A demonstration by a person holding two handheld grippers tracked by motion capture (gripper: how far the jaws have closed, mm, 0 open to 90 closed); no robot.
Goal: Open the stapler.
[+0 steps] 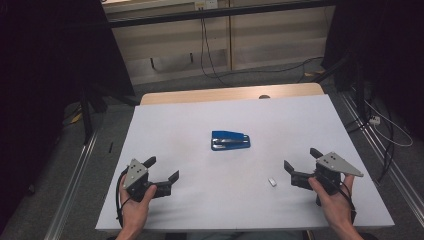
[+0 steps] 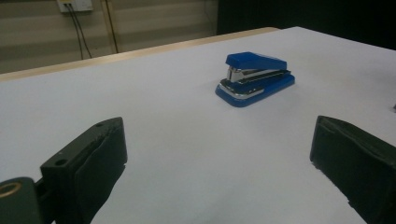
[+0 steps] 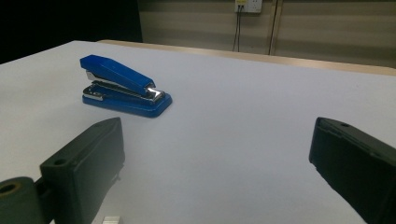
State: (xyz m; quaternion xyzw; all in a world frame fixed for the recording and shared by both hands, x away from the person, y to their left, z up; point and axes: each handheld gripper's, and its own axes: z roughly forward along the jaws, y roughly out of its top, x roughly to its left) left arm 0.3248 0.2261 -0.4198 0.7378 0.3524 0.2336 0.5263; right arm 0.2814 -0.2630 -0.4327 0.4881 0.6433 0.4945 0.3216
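A blue stapler [image 2: 254, 79] sits on the white table [image 2: 177, 135] beyond two wide-apart, empty black jaws.

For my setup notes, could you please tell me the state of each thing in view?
Blue stapler: closed, flat on the table, untouched.
Small white piece: lying loose near the right gripper.
Left gripper: open, holding nothing.
Right gripper: open, holding nothing.
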